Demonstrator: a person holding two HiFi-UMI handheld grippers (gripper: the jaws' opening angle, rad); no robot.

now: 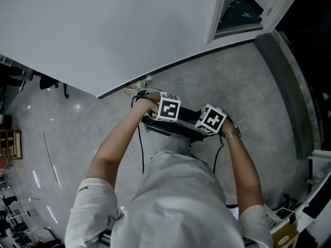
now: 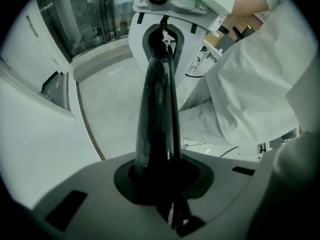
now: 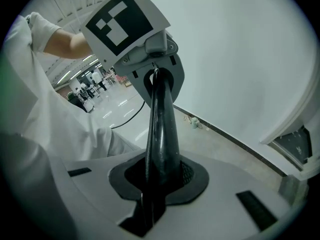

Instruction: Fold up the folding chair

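Head view, folding chair (image 1: 178,127), sleeve lettering (image 1: 83,189) illegible

The person is wearing a white short-sleeved shirt (image 1: 176,200) with small dark lettering (image 1: 83,189) on the sleeve at lower left, light grey trousers (image 1: 178,142) and a metal wristwatch (image 1: 232,133). The left gripper (image 2: 172,209) and right gripper (image 3: 147,209) are showing pale grey shells, carrying black-and-white marker cubes (image 1: 168,108) and trailing thin black cables (image 1: 140,149).
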